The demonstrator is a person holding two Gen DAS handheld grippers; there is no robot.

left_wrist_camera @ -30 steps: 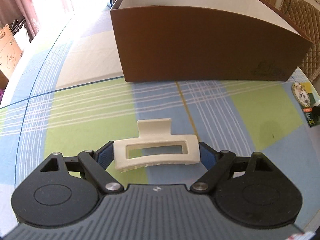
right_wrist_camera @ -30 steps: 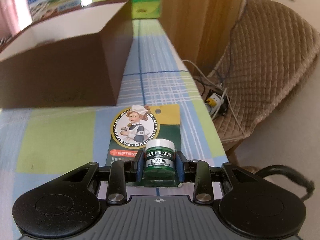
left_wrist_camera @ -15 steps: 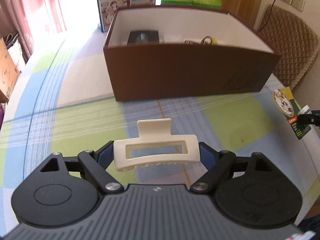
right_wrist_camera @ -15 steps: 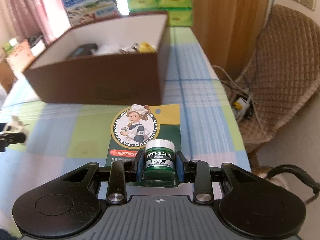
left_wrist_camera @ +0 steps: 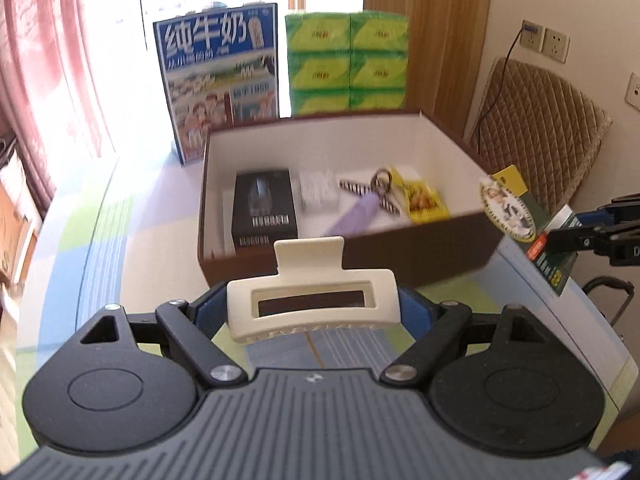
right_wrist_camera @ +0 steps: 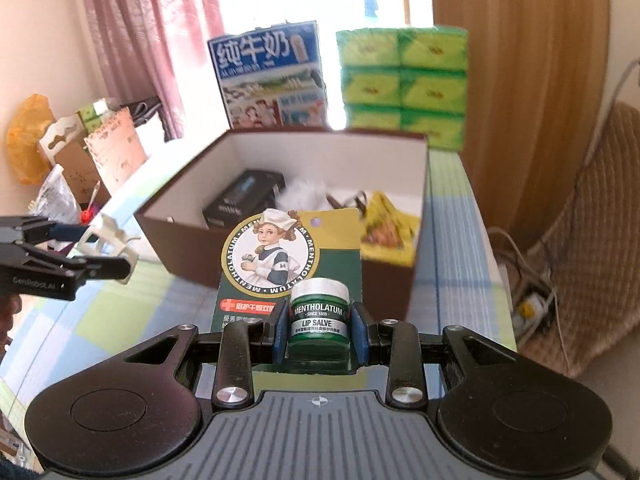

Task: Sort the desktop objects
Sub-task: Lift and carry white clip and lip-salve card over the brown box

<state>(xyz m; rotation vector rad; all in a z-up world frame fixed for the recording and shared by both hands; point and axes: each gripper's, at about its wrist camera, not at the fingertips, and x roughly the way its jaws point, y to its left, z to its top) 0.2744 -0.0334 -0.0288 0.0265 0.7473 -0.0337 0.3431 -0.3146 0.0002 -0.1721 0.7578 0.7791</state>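
Observation:
My left gripper [left_wrist_camera: 314, 308] is shut on a cream hair claw clip [left_wrist_camera: 312, 304], held above the table just short of the brown box [left_wrist_camera: 400, 256]. My right gripper [right_wrist_camera: 319, 330] is shut on a green lip salve pack [right_wrist_camera: 318, 316] with its printed card [right_wrist_camera: 280, 256] standing up, also lifted near the box's front wall [right_wrist_camera: 192, 256]. In the left wrist view the lip salve pack [left_wrist_camera: 516, 216] and right gripper [left_wrist_camera: 576, 232] hang at the box's right corner. In the right wrist view the left gripper [right_wrist_camera: 100, 248] with the clip [right_wrist_camera: 106, 236] sits at the left.
Inside the box lie a black carton [left_wrist_camera: 264, 208], a purple tag with keyring [left_wrist_camera: 360, 208], a yellow packet [left_wrist_camera: 424, 200] and a white item [left_wrist_camera: 318, 196]. Behind it stand a blue milk carton box [left_wrist_camera: 220, 88] and green tissue packs [left_wrist_camera: 348, 64]. A quilted chair [left_wrist_camera: 536, 136] is at right.
Both grippers have risen with their loads and moved toward the box; its inside now shows from above. Neither grip has altered.

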